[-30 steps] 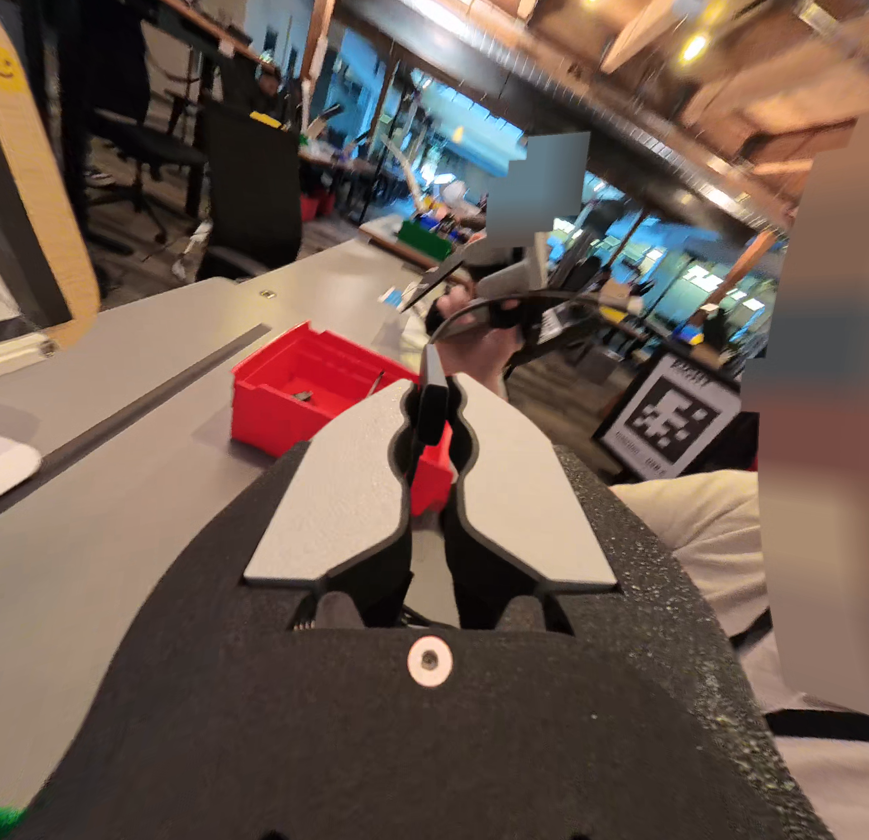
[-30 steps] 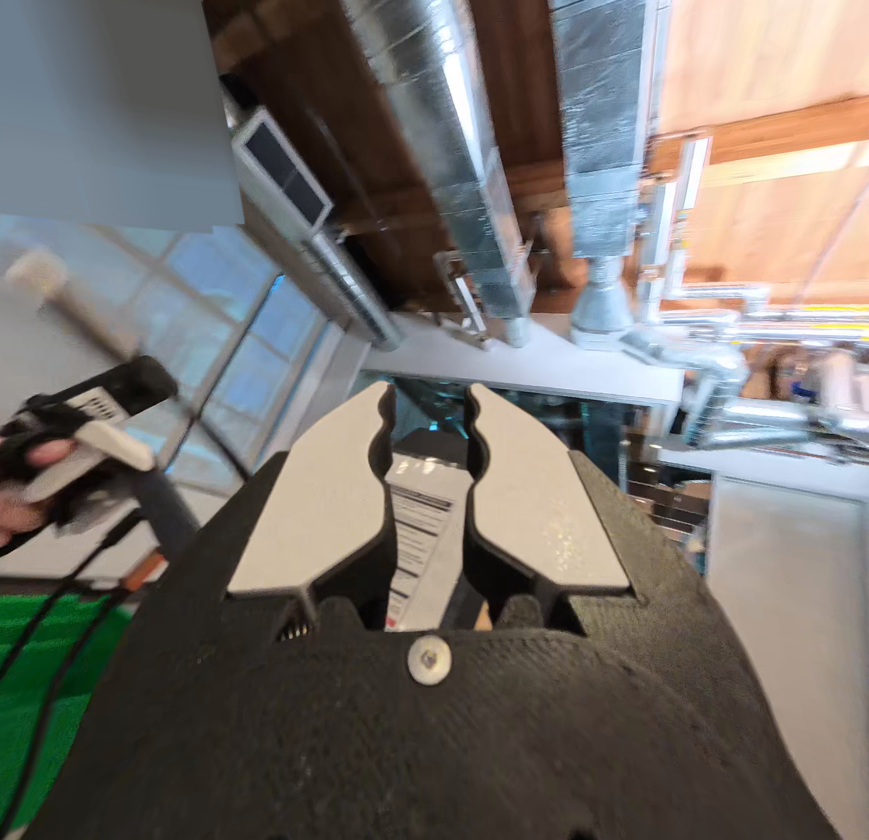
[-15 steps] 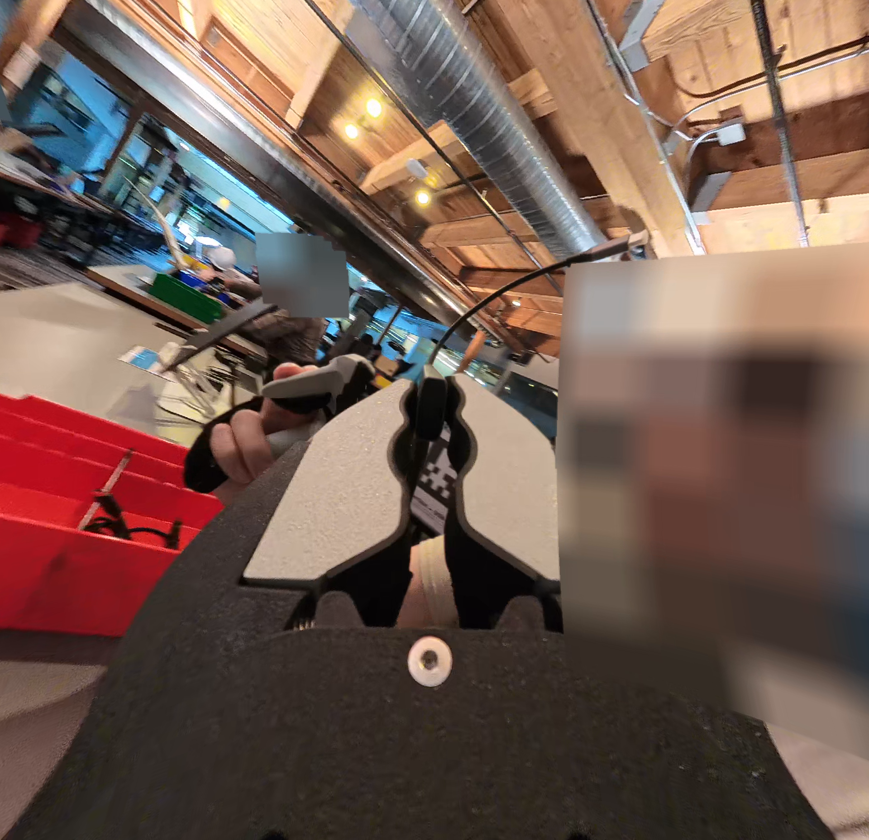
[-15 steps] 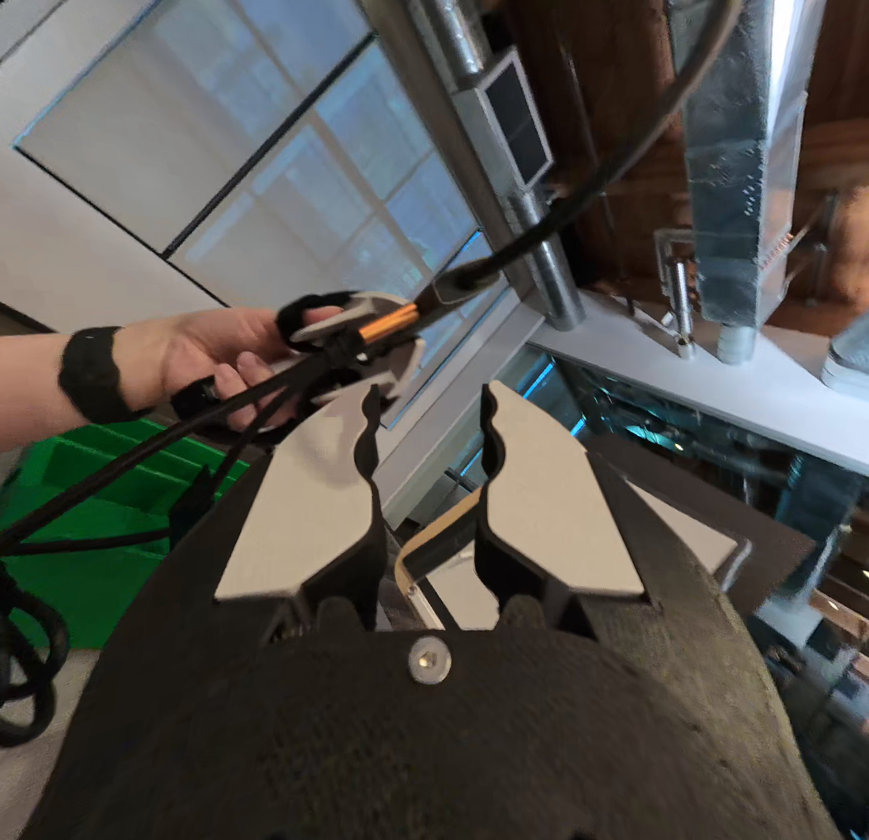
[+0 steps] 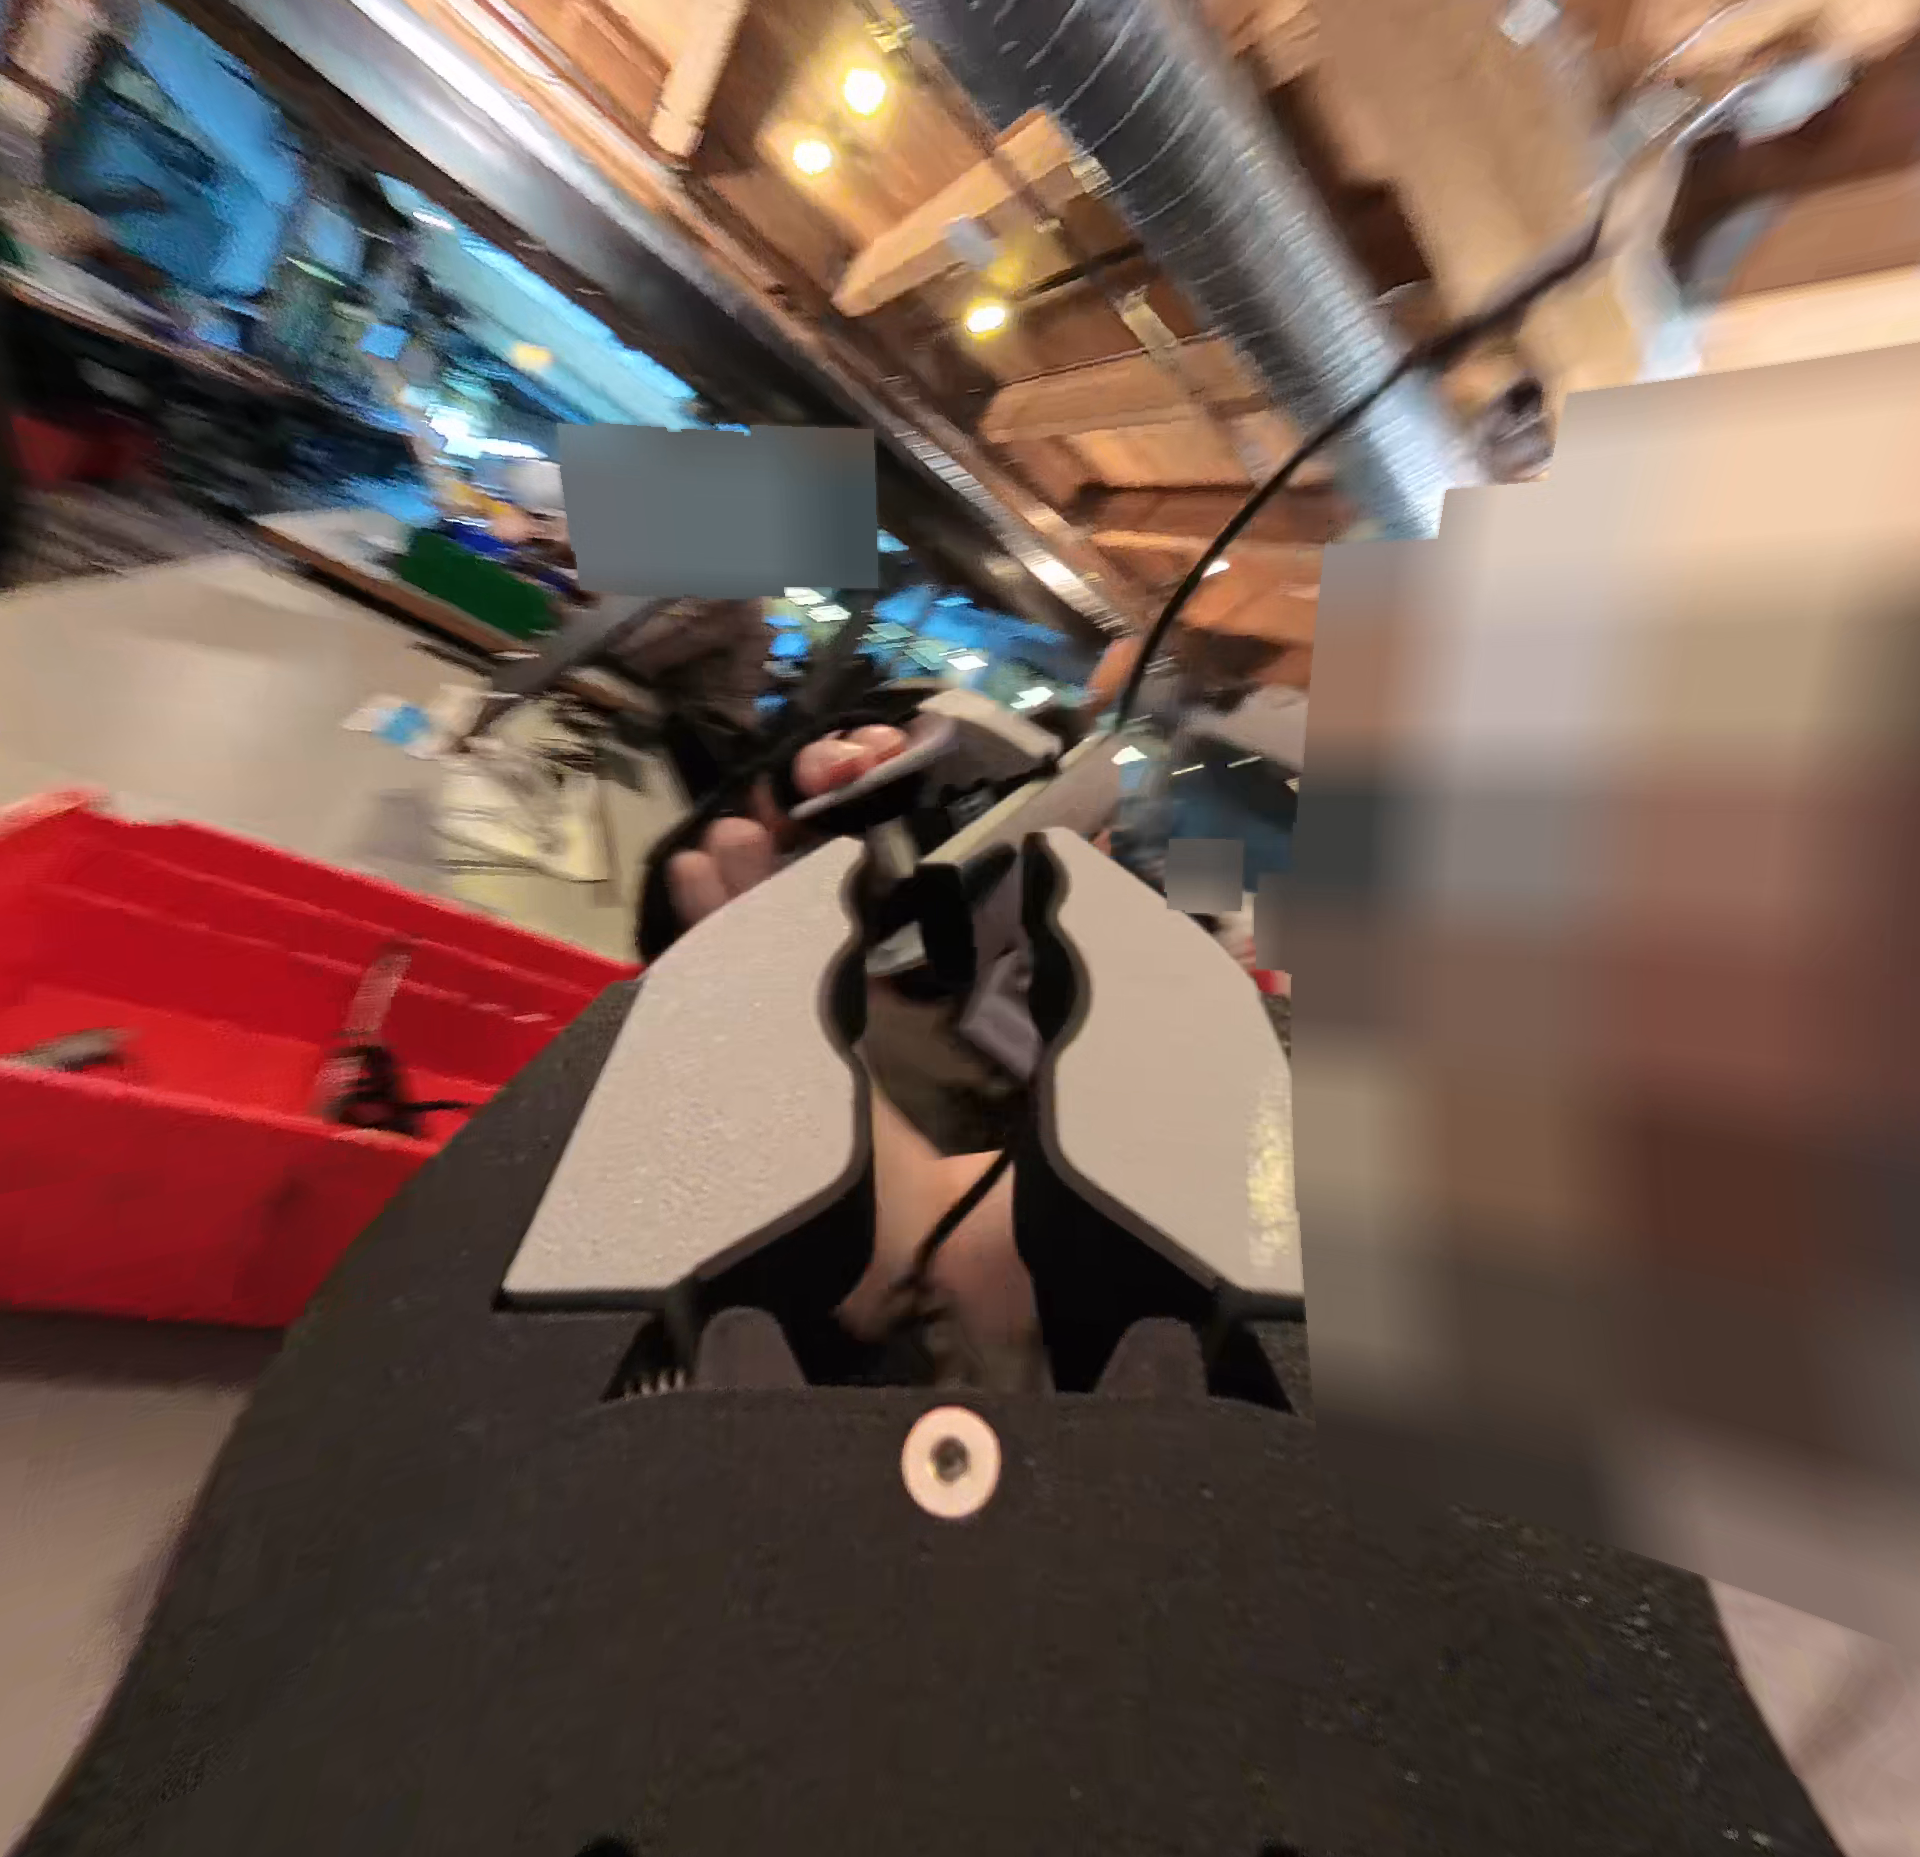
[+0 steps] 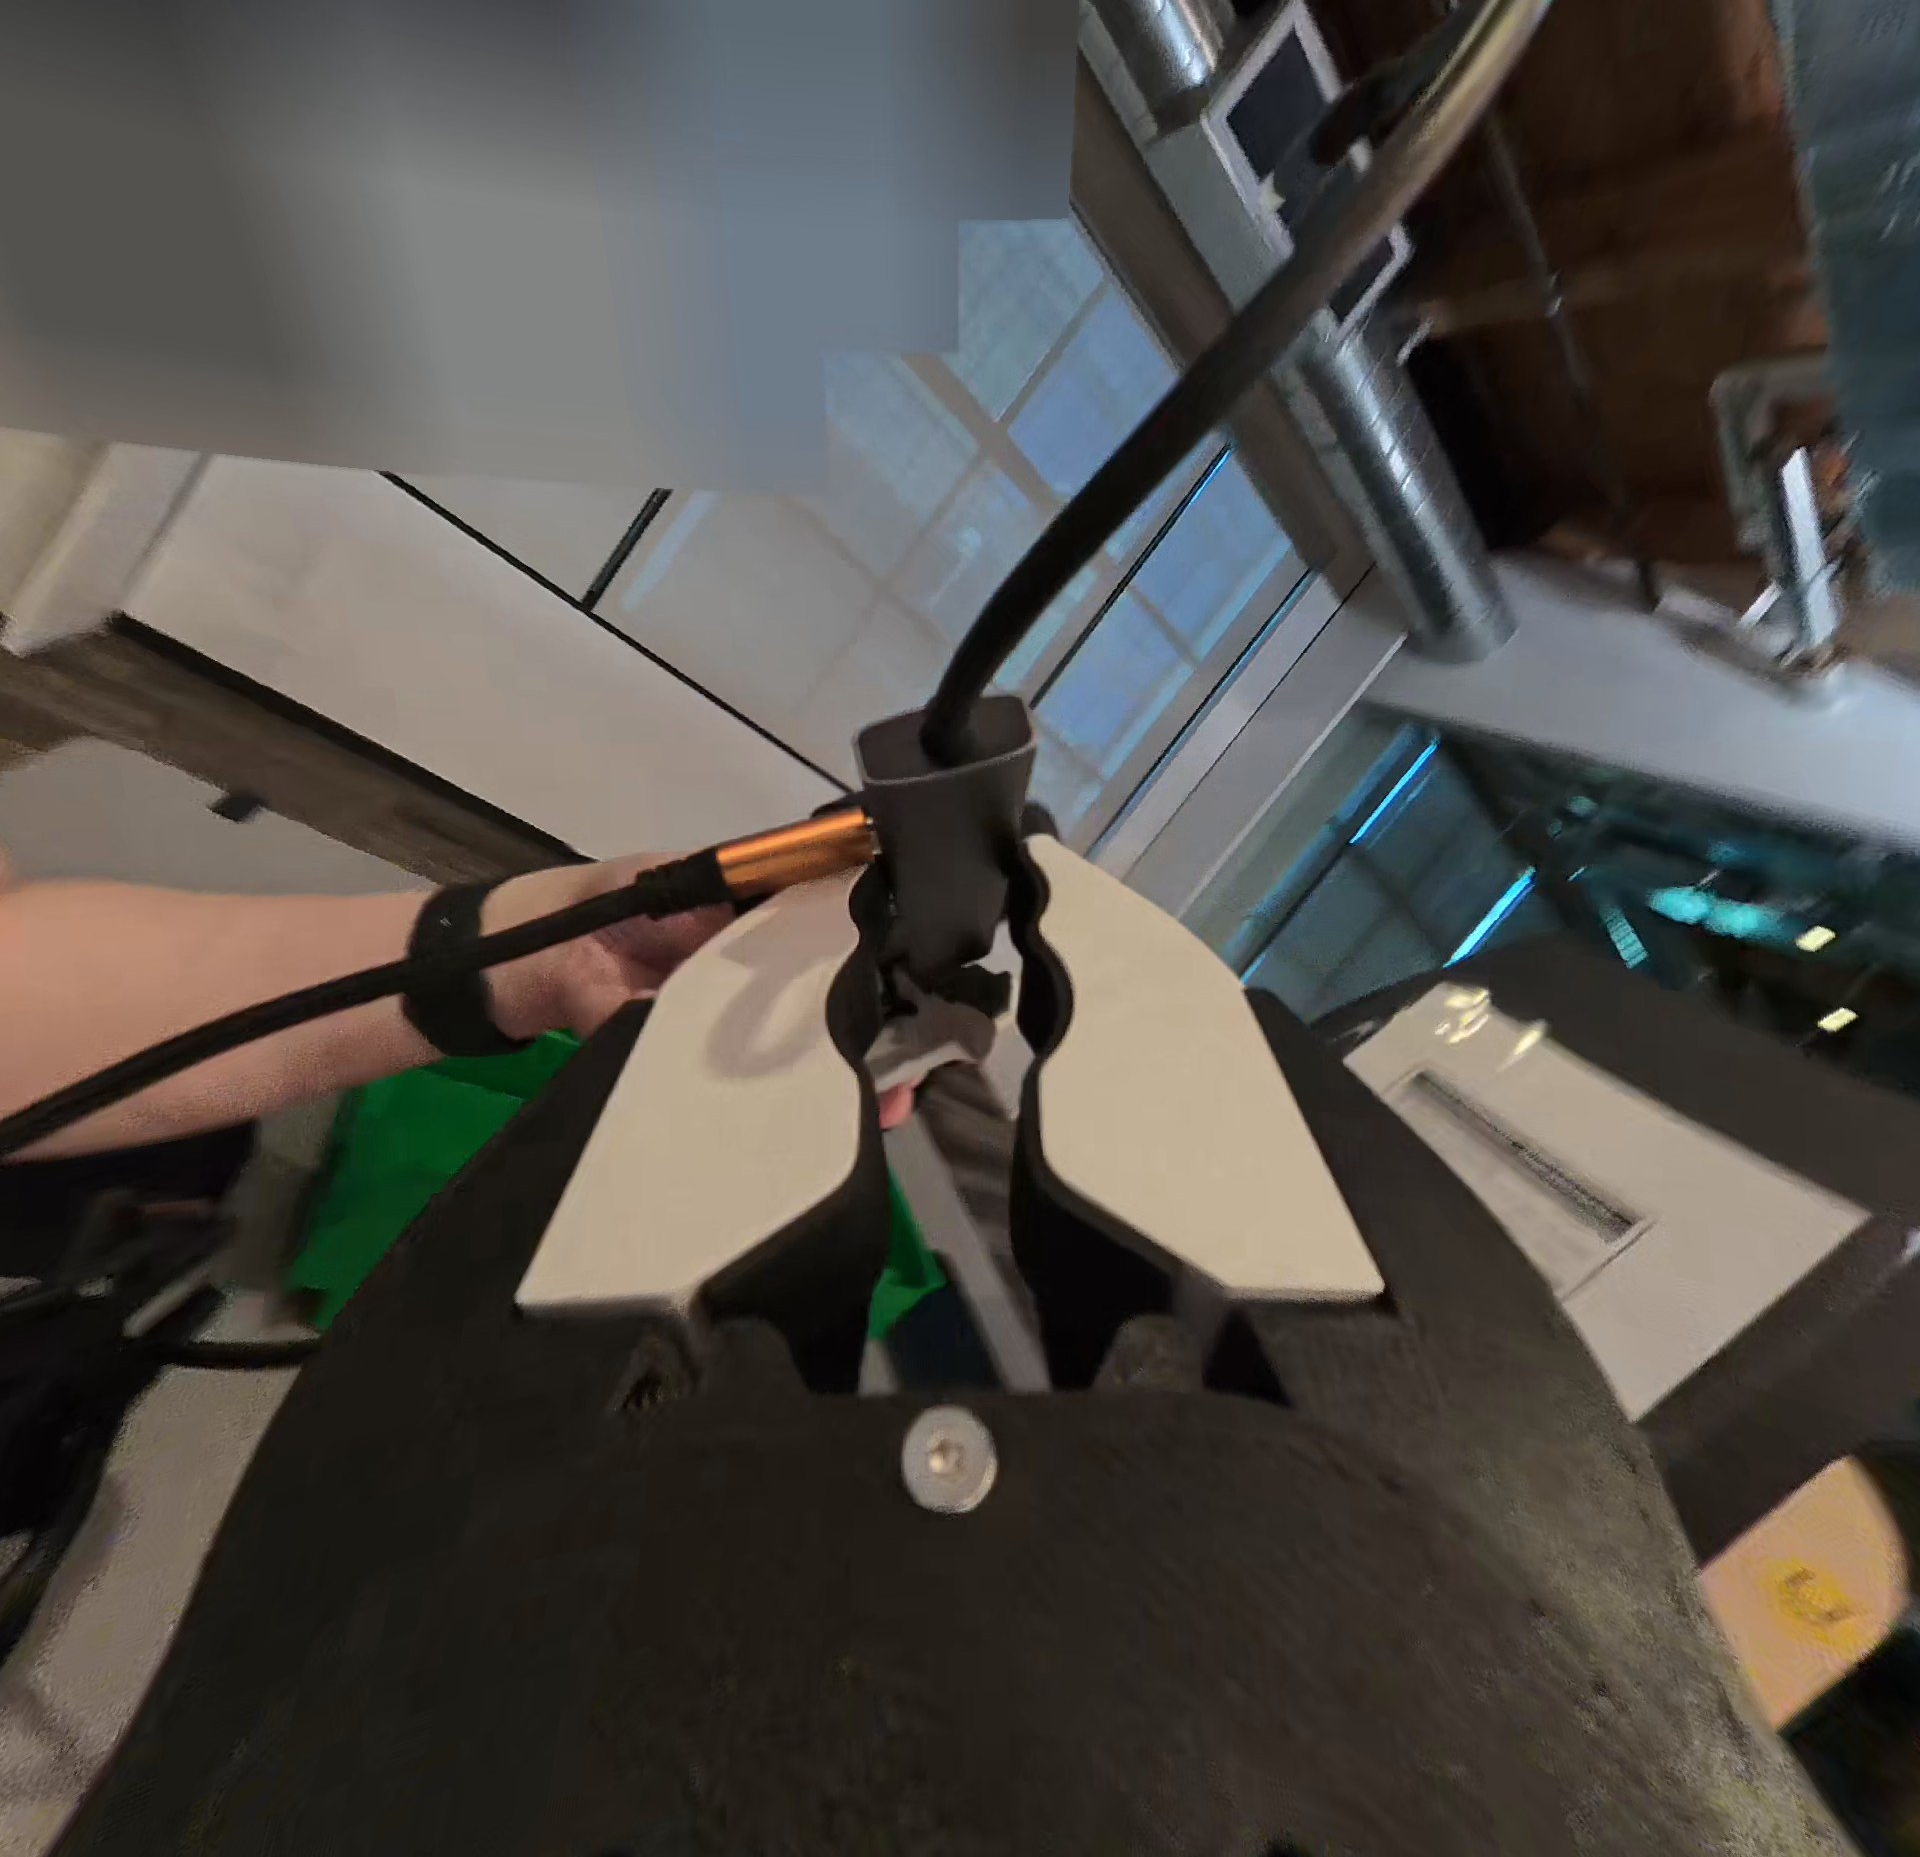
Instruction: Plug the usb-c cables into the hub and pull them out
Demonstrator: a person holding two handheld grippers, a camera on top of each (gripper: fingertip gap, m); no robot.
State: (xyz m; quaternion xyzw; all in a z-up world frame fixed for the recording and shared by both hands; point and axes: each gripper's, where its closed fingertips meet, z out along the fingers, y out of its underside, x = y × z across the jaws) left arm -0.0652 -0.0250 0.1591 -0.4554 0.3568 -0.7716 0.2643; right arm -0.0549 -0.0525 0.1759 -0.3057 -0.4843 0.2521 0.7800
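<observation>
My right gripper (image 6: 943, 898) is shut on the dark grey hub (image 6: 940, 831), which stands upright between its tips. A thick black cable (image 6: 1122, 519) leaves the hub's top. A copper-coloured USB-C plug (image 6: 795, 853) with a braided black cable meets the hub's left side. My left gripper (image 5: 940, 888) faces the right one with its jaws parted. A small black piece (image 5: 943, 924) sits in the gap, and the fingers do not press on it. A thin black cable (image 5: 1278, 477) arcs up to the right. A bare hand (image 6: 582, 945) shows behind the hub.
A red divided bin (image 5: 208, 1059) with small parts sits on the grey table (image 5: 156, 664) to the left. A green bin (image 6: 416, 1153) lies low on the left of the right wrist view. Black cables trail at the far left (image 6: 125, 1101). Both views tilt up toward the ceiling ducts.
My right gripper has closed in and shut on the hub, having been open and apart from it. My left gripper's jaws have widened from their tight grip on a thin black piece.
</observation>
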